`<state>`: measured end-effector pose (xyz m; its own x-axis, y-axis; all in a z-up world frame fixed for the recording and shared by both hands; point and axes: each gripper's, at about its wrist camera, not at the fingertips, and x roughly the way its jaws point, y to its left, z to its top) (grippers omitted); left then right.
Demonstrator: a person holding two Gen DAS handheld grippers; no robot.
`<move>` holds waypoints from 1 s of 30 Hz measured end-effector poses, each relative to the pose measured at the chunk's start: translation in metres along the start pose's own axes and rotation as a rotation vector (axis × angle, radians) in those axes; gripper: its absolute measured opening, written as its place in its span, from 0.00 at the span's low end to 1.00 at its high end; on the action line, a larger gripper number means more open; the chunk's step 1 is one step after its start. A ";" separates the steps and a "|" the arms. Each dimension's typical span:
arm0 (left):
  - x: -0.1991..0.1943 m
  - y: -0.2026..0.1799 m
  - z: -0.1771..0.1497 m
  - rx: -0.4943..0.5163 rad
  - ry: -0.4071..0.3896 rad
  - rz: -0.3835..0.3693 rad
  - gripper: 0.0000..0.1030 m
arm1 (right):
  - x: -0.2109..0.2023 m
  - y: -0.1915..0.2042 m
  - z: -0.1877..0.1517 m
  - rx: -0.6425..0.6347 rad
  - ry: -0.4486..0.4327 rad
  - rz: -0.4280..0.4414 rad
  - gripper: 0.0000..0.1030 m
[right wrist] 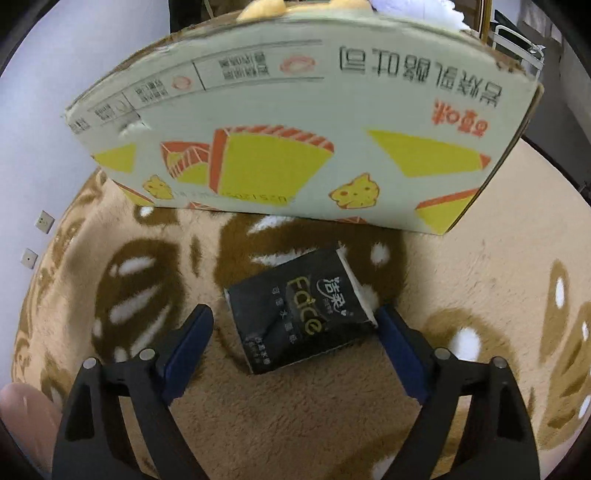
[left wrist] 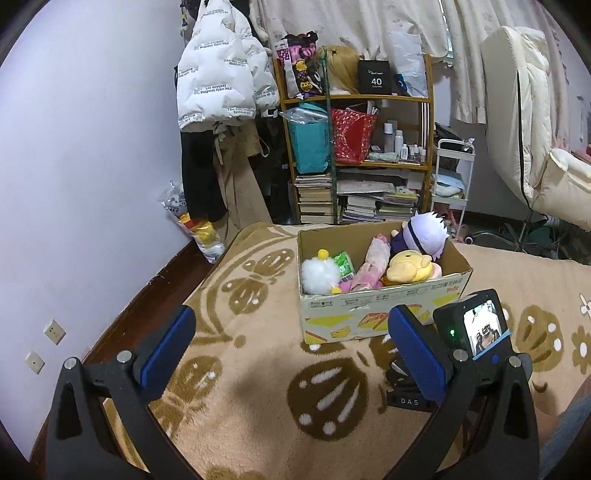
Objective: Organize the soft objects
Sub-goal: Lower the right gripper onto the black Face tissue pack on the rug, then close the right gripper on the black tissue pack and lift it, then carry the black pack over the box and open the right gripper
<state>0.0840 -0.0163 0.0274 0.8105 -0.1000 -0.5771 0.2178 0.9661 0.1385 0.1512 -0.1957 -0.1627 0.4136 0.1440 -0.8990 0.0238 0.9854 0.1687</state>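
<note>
While right gripper (right wrist: pixel 293 338) hangs over blanket (right wrist: pixel 295 424), black tissue pack (right wrist: pixel 295 314) lies between wide-open jaws, long axis skewed to them, nothing held; box (right wrist: pixel 280 147) just beyond. Left gripper (left wrist: pixel 291 347) open, empty, farther off.

The cardboard box (right wrist: pixel 288 122) is cut off at the top edge of the right wrist view, so only slivers of a yellow plush (right wrist: pixel 264 9) and a white fluffy toy (right wrist: pixel 417 9) show above its rim. In the left wrist view, a blue finger (left wrist: pixel 419 352) covers most of the black tissue pack (left wrist: pixel 408 397). The camera screen (left wrist: pixel 484 326) on the right gripper is too small to read. Book spines (left wrist: pixel 369 206) on the shelf are illegible.
</note>
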 end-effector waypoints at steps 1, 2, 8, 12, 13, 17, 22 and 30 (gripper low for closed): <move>0.000 0.000 0.001 0.004 -0.003 0.002 1.00 | 0.000 0.001 0.000 0.001 -0.006 -0.004 0.91; -0.001 0.001 0.002 0.007 -0.005 0.005 1.00 | 0.000 0.002 0.000 -0.002 -0.013 -0.009 0.91; -0.004 0.004 0.005 0.001 -0.017 0.013 1.00 | 0.001 0.010 -0.004 -0.090 -0.033 -0.079 0.73; -0.003 0.007 0.006 -0.010 -0.017 0.017 1.00 | -0.008 0.005 -0.003 -0.065 -0.059 -0.044 0.72; -0.003 0.007 0.006 -0.009 -0.018 0.022 1.00 | -0.013 0.005 -0.003 -0.054 -0.068 -0.035 0.72; 0.000 0.008 0.006 -0.012 -0.012 0.030 1.00 | -0.043 0.000 -0.010 0.005 -0.113 0.003 0.72; -0.002 0.011 0.010 -0.015 -0.026 0.043 1.00 | -0.090 0.013 -0.006 -0.011 -0.219 0.016 0.72; -0.010 0.015 0.016 -0.021 -0.048 0.058 1.00 | -0.127 0.019 0.038 0.011 -0.356 0.057 0.72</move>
<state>0.0879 -0.0050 0.0477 0.8468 -0.0550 -0.5291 0.1590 0.9753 0.1532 0.1334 -0.1986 -0.0304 0.7056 0.1562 -0.6912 0.0007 0.9752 0.2212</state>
